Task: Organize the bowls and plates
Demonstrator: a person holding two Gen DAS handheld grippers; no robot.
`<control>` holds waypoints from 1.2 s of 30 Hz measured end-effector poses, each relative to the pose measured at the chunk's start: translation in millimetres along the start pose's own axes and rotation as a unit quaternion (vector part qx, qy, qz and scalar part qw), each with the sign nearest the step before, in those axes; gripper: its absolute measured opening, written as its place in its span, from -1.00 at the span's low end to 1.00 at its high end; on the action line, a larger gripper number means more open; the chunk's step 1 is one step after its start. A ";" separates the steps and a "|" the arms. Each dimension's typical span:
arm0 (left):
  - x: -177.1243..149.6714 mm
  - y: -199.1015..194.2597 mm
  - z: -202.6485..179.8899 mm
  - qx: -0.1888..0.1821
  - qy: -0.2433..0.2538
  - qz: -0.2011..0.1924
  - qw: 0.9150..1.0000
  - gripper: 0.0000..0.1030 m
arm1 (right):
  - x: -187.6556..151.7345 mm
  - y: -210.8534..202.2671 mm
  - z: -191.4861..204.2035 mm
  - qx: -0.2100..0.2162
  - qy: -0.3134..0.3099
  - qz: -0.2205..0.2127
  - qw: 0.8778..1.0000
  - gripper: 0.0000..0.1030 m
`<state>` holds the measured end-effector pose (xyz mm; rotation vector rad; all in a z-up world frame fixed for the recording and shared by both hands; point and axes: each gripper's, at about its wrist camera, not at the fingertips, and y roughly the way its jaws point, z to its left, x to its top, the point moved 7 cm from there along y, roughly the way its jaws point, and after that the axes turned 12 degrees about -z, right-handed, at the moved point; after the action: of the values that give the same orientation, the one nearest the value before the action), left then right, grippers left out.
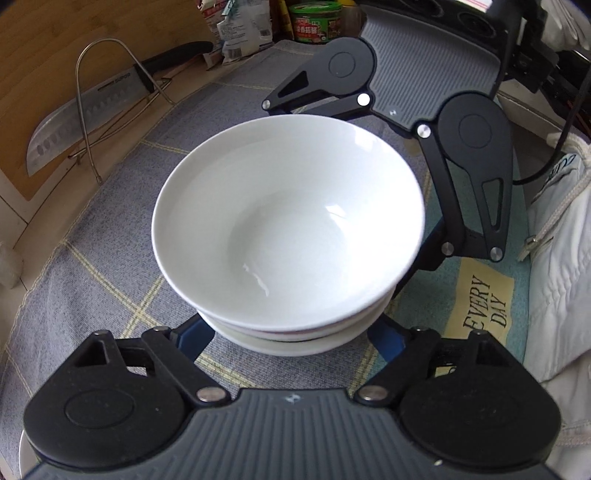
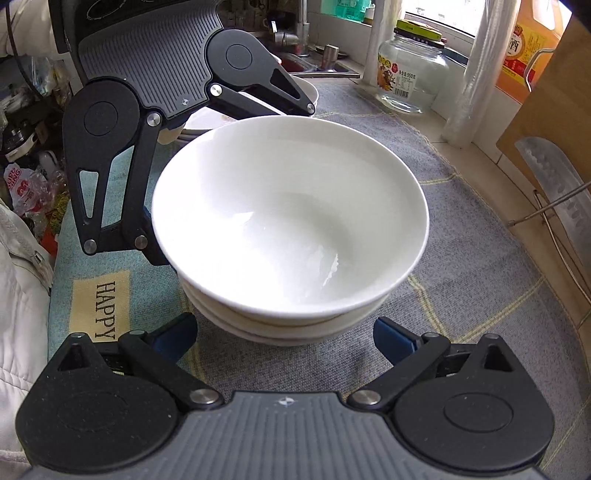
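A stack of white bowls (image 1: 288, 221) sits on a grey checked cloth (image 1: 110, 258); it also shows in the right wrist view (image 2: 288, 221). My left gripper (image 1: 291, 332) is open, with its blue-padded fingers either side of the stack's base on the near side. My right gripper (image 2: 284, 336) is open in the same way on the opposite side. Each gripper shows in the other's view: the right gripper (image 1: 373, 192) and the left gripper (image 2: 221, 181), jaws spread around the stack. More white dishes (image 2: 207, 122) lie behind the left gripper.
A cleaver (image 1: 85, 122) rests in a wire rack (image 1: 88, 110) against a wooden board at left. A glass jar (image 2: 410, 70), an oil bottle (image 2: 524, 48) and a green-lidded can (image 1: 316, 22) stand at the back. A white jacket (image 1: 561, 277) is beside the cloth.
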<state>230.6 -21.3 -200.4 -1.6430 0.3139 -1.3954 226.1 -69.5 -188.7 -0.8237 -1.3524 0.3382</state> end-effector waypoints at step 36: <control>5.8 -28.1 -10.9 -0.002 0.006 -0.025 1.000 0.57 | 33.8 -11.4 14.7 0.006 -0.002 0.037 0.999 0.73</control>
<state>212.9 -15.4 -176.0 -1.6560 0.2844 -1.4421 217.1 -50.4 -156.4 -0.8658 -1.3249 0.4054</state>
